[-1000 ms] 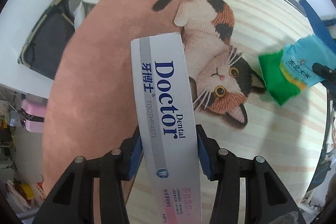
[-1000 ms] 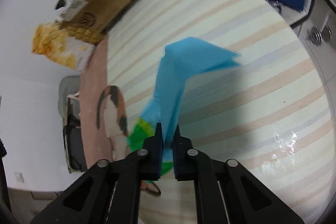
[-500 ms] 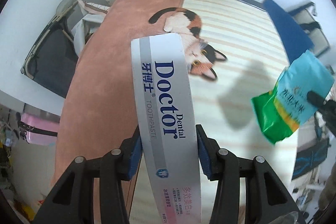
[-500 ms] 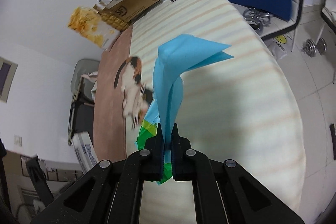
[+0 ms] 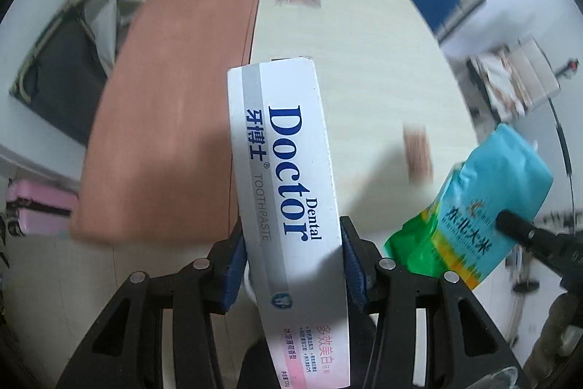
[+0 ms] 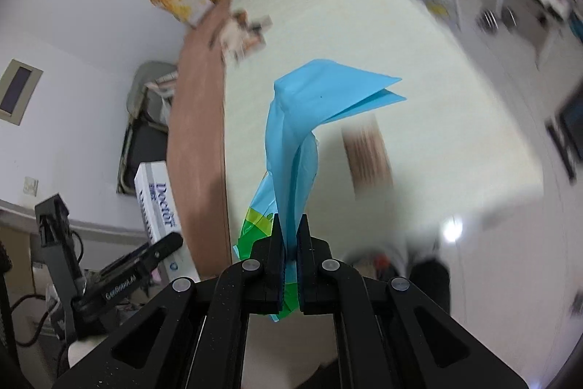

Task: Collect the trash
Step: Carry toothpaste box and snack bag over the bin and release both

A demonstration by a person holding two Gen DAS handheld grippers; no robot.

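Below, a cream-and-terracotta mat (image 5: 364,68); left gripper (image 5: 291,265) clamps toothpaste box (image 5: 288,177), right gripper (image 6: 289,257) pinches blue bag (image 6: 309,119).

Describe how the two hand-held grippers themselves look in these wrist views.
Both are matte black plastic. The left hand-held gripper has angular fingers with triangular cut-outs, silver pivot screws and blue pads. The right hand-held gripper matches. Seen from the right wrist, the left one bears white lettering.

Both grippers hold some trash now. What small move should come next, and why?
Probably carry both on toward a bin; none shows yet. The left gripper is clamped on the toothpaste box and the right gripper pinches the blue-green bag, both clear of the table.
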